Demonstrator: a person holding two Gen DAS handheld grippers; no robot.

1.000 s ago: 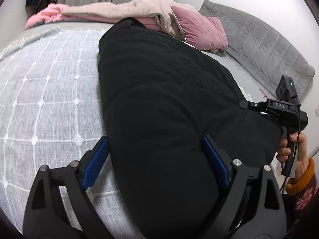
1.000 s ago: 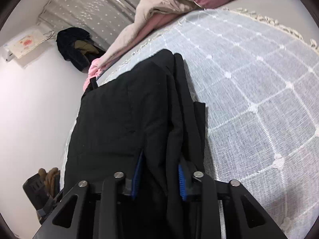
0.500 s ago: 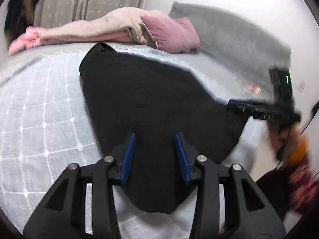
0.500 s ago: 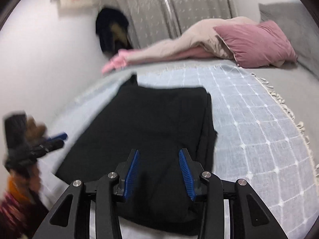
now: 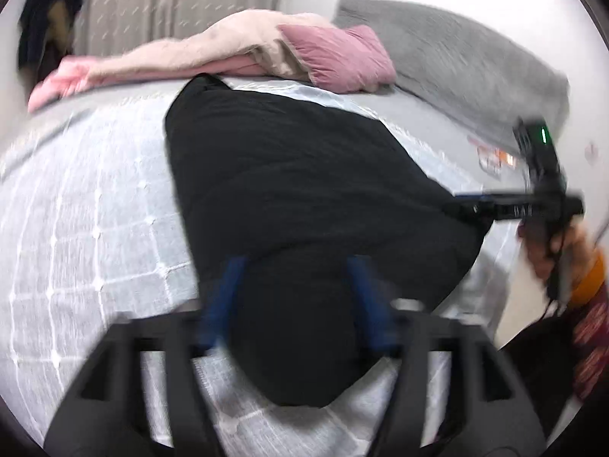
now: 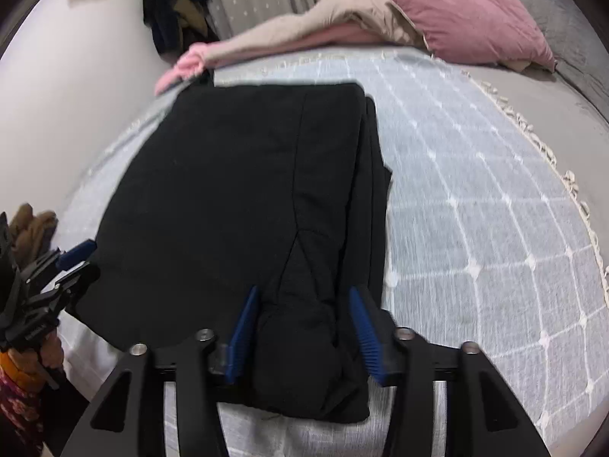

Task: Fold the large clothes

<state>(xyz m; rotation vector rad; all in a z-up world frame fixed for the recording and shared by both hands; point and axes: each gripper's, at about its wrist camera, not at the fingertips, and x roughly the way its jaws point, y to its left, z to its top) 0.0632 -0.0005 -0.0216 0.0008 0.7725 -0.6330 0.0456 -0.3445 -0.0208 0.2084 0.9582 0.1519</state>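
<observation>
over the near edge of the bed, the left gripper [image 5: 297, 297] hangs with its jaws opening and wide apart; the near end of the black garment [image 5: 304, 198] shows between the blue pads [image 5: 224, 297], but the view is blurred and the pads press on nothing that can be made out. the right gripper [image 6: 304, 327] is also over the near edge, jaws opening, with a bunched fold of the same garment between its pads [image 6: 243, 327], which stand clear of the cloth on both sides. each gripper appears in the other's view, held by a hand [image 5: 548, 243] at the garment's near corners. the garment lies folded into a long dark slab on the pale checked bedspread [image 6: 475, 228], running from the near edge toward the far edge. along the far edge sit a pink pillow [image 6: 472, 23], a beige blanket [image 5: 213, 49] and a grey quilt [image 5: 468, 61].
</observation>
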